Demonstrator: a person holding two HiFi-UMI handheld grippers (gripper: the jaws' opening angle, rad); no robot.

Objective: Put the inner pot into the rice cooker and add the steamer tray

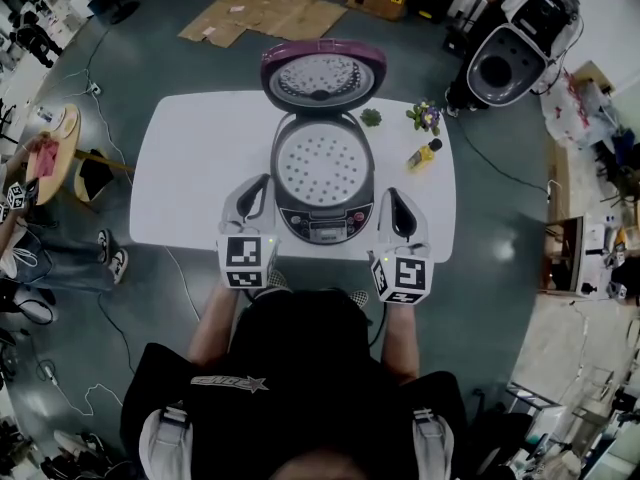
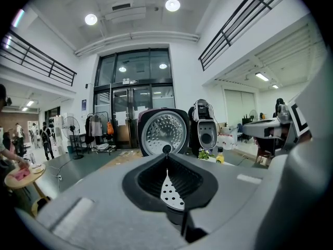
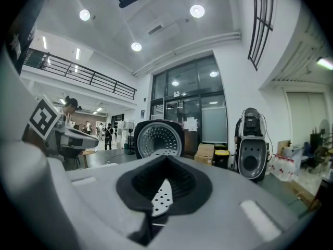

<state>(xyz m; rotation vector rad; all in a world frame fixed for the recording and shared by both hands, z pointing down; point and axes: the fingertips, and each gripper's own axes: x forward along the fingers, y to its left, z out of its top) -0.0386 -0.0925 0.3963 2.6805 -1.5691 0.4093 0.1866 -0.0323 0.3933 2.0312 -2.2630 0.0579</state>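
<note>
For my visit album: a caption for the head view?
Steamer tray seated in the open rice cooker, shut left tool and right tool flanking it.

Bright perforated metal with a soft sheen on the steamer tray (image 1: 322,173), and the same inside the lid (image 1: 322,76) at 12 o'clock of it. Glossy plum plastic round that lid; smooth grey and silvery plastic on the rice cooker (image 1: 325,218) front. Matt, smooth white across the table (image 1: 190,168). Matt grey plastic with black ribbed lining on the left gripper (image 2: 166,151). Rough brown cardboard (image 1: 270,8) on the smooth grey-green floor (image 1: 490,238), at 12 o'clock from the table.
</note>
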